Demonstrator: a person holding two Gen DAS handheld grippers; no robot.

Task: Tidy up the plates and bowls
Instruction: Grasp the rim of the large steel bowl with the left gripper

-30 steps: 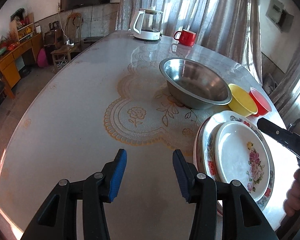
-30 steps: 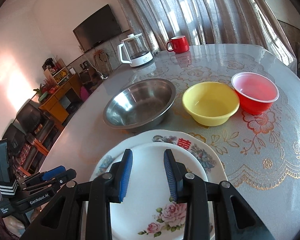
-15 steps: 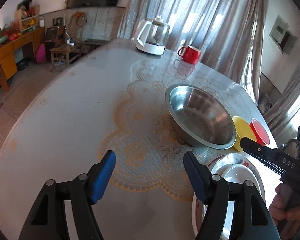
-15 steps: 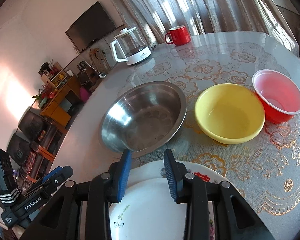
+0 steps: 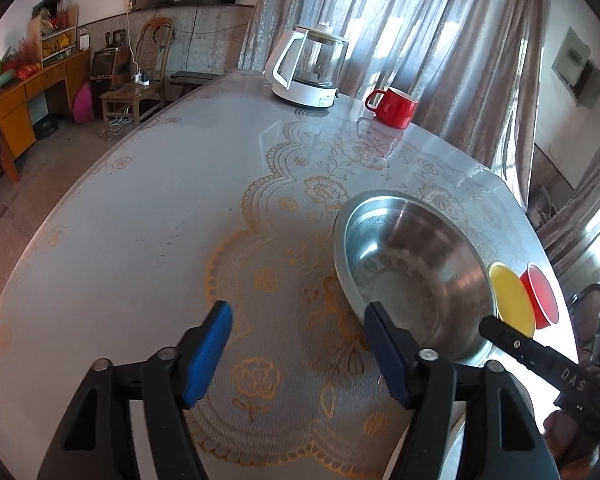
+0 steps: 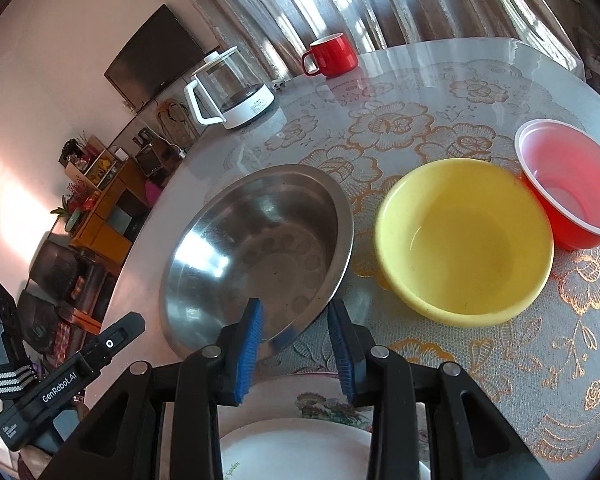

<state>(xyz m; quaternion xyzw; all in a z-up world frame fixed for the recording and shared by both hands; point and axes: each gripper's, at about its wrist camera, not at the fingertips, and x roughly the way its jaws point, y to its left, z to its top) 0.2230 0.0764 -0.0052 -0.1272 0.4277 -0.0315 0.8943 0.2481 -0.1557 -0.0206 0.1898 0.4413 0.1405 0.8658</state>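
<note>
A large steel bowl [image 5: 408, 268] [image 6: 260, 256] sits mid-table. A yellow bowl [image 6: 464, 240] [image 5: 512, 300] is to its right, and a red bowl [image 6: 568, 188] [image 5: 542, 300] is beyond that. Stacked flowered plates [image 6: 300, 440] lie at the near edge under my right gripper. My left gripper [image 5: 296, 352] is open and empty above the tablecloth, just left of the steel bowl's near rim. My right gripper [image 6: 294, 344] is open and empty, with the steel bowl's near rim between its fingers.
A glass kettle [image 5: 308, 72] [image 6: 228, 92] and a red mug [image 5: 392, 106] [image 6: 332, 56] stand at the far edge of the round table [image 5: 140, 208]. Curtains hang behind. A chair and cabinets stand at the left, off the table.
Both grippers moved forward from over the plates toward the steel bowl. The left gripper's jaws have opened wider. The plates have slid out of the left view.
</note>
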